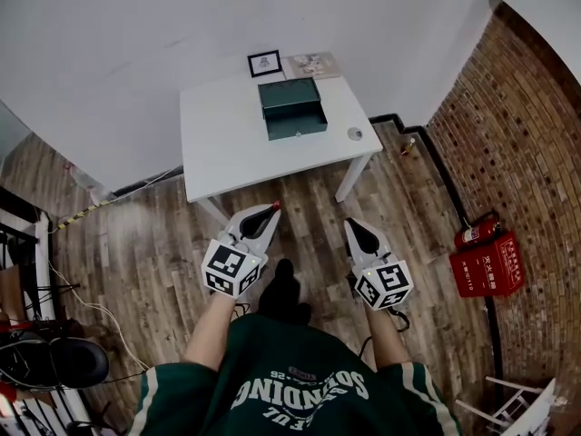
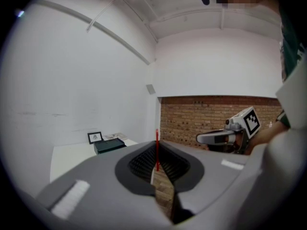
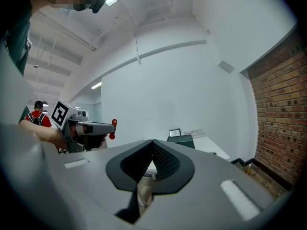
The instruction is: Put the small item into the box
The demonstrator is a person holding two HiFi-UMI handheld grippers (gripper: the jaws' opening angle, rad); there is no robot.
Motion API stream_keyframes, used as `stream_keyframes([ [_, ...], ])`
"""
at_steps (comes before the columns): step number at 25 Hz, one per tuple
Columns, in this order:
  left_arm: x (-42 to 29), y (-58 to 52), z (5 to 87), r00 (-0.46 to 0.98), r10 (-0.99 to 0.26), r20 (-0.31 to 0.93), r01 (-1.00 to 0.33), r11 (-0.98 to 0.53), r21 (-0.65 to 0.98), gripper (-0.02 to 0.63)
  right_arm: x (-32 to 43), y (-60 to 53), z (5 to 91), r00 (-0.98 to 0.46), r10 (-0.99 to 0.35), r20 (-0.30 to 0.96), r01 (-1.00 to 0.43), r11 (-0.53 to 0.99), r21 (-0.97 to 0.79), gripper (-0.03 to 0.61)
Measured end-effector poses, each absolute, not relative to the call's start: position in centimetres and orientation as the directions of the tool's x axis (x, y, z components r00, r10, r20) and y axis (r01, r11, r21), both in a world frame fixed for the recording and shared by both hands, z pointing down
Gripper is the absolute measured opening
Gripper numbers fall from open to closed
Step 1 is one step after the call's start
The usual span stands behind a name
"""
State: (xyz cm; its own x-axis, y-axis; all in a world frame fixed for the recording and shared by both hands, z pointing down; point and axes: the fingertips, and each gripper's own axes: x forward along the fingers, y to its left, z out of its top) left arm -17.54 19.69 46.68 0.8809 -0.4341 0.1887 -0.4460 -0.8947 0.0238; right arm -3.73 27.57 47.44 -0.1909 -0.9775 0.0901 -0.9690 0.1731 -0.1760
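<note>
While the person stood back from the white table [image 1: 218, 153], both forearms were bent in at the waist. The left gripper [image 1: 272, 209] and right gripper [image 1: 354, 226] pointed forward over the plank floor [image 1: 154, 243], well apart from the dark green box [image 1: 292, 109], which lay open on the tabletop. A small round object [image 1: 354, 133] sat near the box, and a framed picture [image 1: 264, 63] stood behind it.

Seen from the left gripper view, the smooth grey jaws were clenched on a thin red piece [image 2: 157, 150], upright between ribbed black pads [image 2: 144, 163].

Seen from the right gripper view, that gripper's jaws were pressed together with nothing between them.
</note>
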Motion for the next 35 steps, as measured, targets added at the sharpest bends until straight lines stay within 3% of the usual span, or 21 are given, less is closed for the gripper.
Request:
stream_keyframes([
  [35, -8.0, -5.9, 48.5, 0.910, -0.357, 0.209, -0.375, -0.926, 0.051, 0.063, 4.5, 2.7, 48.3, -0.165, -0.979, 0.116, -0.971, 0.140, -0.195, 0.002],
])
